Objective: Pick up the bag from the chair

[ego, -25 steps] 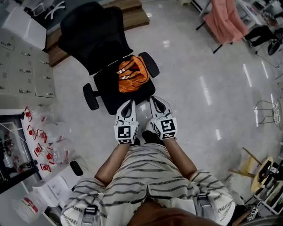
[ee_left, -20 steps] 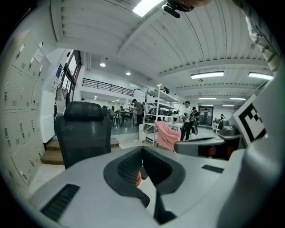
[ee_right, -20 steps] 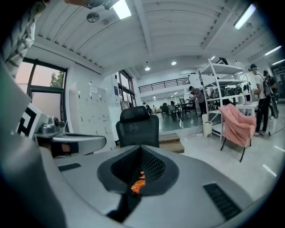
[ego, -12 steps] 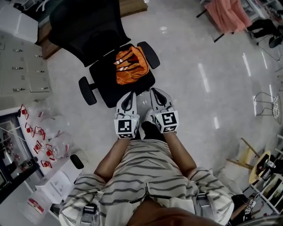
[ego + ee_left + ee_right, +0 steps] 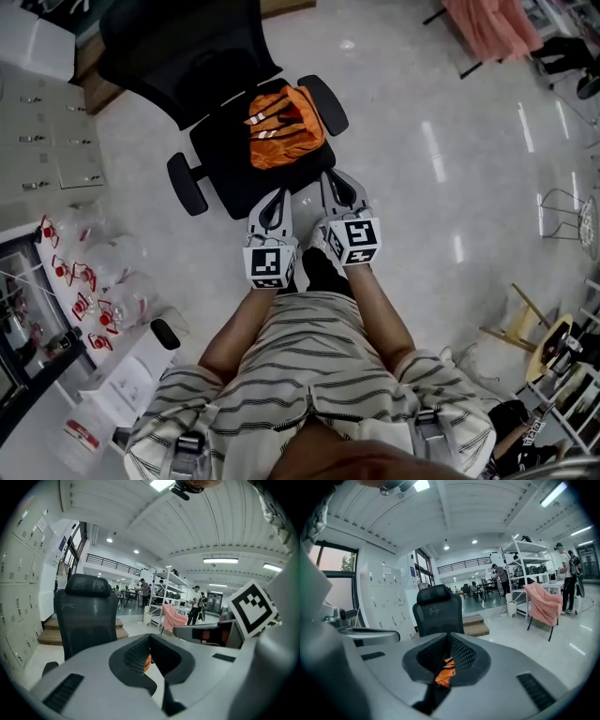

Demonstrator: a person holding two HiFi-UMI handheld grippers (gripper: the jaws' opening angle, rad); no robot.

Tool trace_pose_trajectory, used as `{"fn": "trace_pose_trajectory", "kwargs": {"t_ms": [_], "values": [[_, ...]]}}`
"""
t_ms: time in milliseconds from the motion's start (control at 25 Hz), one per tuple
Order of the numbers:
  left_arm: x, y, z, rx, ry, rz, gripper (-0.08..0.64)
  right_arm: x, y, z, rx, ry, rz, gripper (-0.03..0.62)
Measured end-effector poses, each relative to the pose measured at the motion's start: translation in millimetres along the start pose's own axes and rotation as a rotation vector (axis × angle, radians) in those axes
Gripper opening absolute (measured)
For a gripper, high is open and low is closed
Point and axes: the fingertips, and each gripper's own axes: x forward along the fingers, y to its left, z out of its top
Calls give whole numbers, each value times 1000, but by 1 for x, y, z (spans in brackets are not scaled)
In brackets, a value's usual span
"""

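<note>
Left hand-held gripper beside right hand-held gripper

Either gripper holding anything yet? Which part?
Nothing is held. The left gripper and right gripper are both shut and empty, short of the orange bag on the chair.

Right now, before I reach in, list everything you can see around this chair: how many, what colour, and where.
bag: one, orange with pale strips, lying on the chair's seat
office chair: one, black, on the floor ahead of the grippers
lockers: one bank, pale grey, left of the chair
wooden step: one, brown, behind the chair
plastic bags: several, clear with red print, lower left
cloth: one, pink, draped over a frame, top right
left gripper: one, grey, jaws shut, empty, by the seat's front edge
right gripper: one, grey, jaws shut, empty, by the seat's front edge
</note>
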Motion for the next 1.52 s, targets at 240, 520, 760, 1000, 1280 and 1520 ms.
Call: {"fn": "trace_pose_trajectory", "kwargs": {"t_ms": [240, 520, 760, 1000, 1280, 1520], "values": [[4, 4, -10, -4, 20, -14, 23, 17, -3, -17, 21, 47, -7, 41], [17, 7, -23, -19, 50, -22, 23, 38, -13, -30, 67, 93, -14, 109], [26, 10, -27, -26, 55, -17, 23, 53, -35, -44, 107, 135, -48, 137], [30, 12, -33, -31, 70, -17, 23, 73, -45, -59, 137, 183, -49, 183], [36, 17, -40, -42, 79, -12, 23, 95, -58, -78, 125, 229, -76, 206], [37, 24, -43, -50, 85, -2, 23, 111, -62, -94, 100, 271, -94, 218]]}}
